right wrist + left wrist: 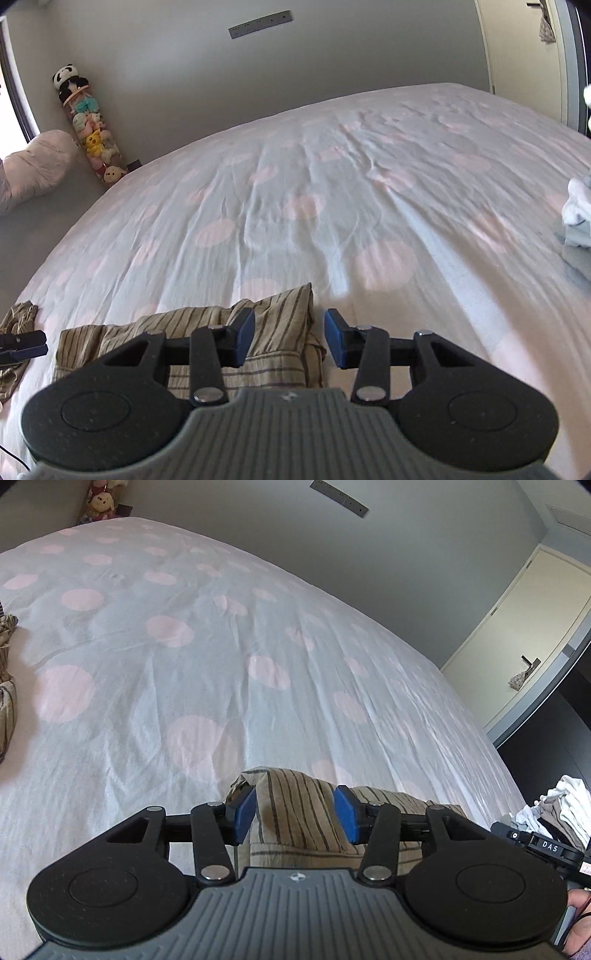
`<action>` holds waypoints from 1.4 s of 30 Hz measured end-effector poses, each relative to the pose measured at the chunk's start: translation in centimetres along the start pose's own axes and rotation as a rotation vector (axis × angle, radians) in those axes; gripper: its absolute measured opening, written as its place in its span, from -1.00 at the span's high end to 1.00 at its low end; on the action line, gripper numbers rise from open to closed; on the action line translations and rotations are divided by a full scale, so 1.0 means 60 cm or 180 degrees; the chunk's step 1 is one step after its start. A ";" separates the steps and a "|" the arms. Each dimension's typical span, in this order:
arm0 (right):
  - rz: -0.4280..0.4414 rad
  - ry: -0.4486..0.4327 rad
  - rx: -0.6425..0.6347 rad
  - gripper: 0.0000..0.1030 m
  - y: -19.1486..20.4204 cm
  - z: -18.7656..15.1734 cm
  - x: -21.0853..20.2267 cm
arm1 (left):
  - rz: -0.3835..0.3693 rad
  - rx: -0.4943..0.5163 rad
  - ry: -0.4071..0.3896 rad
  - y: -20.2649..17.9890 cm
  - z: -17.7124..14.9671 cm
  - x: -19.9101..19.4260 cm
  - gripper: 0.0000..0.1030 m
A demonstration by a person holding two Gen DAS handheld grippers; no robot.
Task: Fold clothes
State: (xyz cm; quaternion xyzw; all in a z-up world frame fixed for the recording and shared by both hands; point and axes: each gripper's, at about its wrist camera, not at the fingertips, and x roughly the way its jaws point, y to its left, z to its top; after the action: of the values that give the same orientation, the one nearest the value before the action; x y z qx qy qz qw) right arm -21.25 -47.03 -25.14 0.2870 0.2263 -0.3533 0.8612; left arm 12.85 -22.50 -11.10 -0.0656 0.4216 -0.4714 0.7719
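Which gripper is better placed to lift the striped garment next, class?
Left, probably. The left gripper has the striped garment bunched between its open pads; the right gripper straddles only the edge.

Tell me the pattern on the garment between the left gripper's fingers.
Beige garment with thin dark stripes, clearest in the left wrist view.

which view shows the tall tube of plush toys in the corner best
The right wrist view: the clear tall tube of stuffed plush toys stands whole in the corner against the grey wall, panda on top. The left wrist view catches only a few toys at its top edge, the rest cut off by the frame and the dotted bedsheet.
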 end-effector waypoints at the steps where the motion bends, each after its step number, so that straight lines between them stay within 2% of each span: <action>1: 0.0042 0.0018 0.0095 0.11 -0.007 -0.005 0.009 | -0.0001 -0.0031 0.0003 0.004 -0.001 0.009 0.11; 4: 0.0150 0.0065 0.0298 0.11 -0.027 -0.014 0.036 | 0.0026 -0.0097 0.0025 0.017 -0.006 0.037 0.23; 5: 0.0197 0.0070 0.0350 0.13 -0.034 -0.016 0.045 | 0.0059 -0.0091 0.0059 0.022 -0.008 0.047 0.50; 6: 0.0240 0.0084 0.0396 0.17 -0.040 -0.018 0.053 | 0.0075 -0.0092 0.0087 0.027 -0.010 0.053 0.67; 7: 0.0282 0.0100 0.0439 0.41 -0.046 -0.019 0.061 | 0.0084 -0.0096 0.0110 0.033 -0.011 0.059 0.76; 8: 0.0337 0.0118 0.0478 0.69 -0.051 -0.021 0.069 | 0.0092 -0.0100 0.0133 0.039 -0.013 0.064 0.82; 11: 0.0336 0.0244 0.0476 0.81 -0.057 -0.030 0.089 | 0.0129 -0.0111 0.0186 0.049 -0.017 0.077 0.90; 13: 0.0310 0.0300 0.0445 0.83 -0.059 -0.033 0.099 | 0.0129 -0.0134 0.0207 0.056 -0.022 0.083 0.91; 17: 0.0280 0.0302 0.0447 0.86 -0.064 -0.037 0.105 | 0.0119 -0.0222 0.0163 0.068 -0.024 0.080 0.91; 21: 0.0272 0.0222 0.0553 0.85 -0.075 -0.039 0.097 | 0.0219 -0.0281 0.0018 0.071 -0.025 0.061 0.90; 24: 0.0150 0.0083 0.0649 0.56 -0.087 -0.038 0.080 | 0.0292 -0.0347 -0.0105 0.067 -0.028 0.031 0.89; 29: 0.0164 -0.0130 0.0949 0.54 -0.110 -0.039 0.034 | 0.0364 -0.0480 -0.0271 0.055 -0.033 -0.028 0.77; 32: 0.0308 -0.0237 0.0934 0.54 -0.099 -0.035 0.002 | 0.0276 -0.0223 -0.0308 0.010 -0.039 -0.053 0.77; 36: 0.0681 -0.0109 0.0925 0.49 -0.060 -0.035 -0.029 | 0.0014 -0.0107 -0.0235 -0.046 -0.075 -0.071 0.68; 40: 0.0782 0.0126 0.0703 0.45 0.005 -0.065 -0.056 | -0.0065 0.0056 -0.0007 -0.094 -0.113 -0.064 0.45; 42: 0.0698 0.0293 0.0599 0.45 0.037 -0.087 -0.061 | -0.0068 0.0168 0.0077 -0.119 -0.132 -0.061 0.29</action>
State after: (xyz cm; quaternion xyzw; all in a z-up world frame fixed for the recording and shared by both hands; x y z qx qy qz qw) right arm -22.96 -40.54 -26.06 0.4053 0.1986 -0.2632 0.8527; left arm 1.68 -21.21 -10.42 -0.0440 0.4176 -0.4913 0.7631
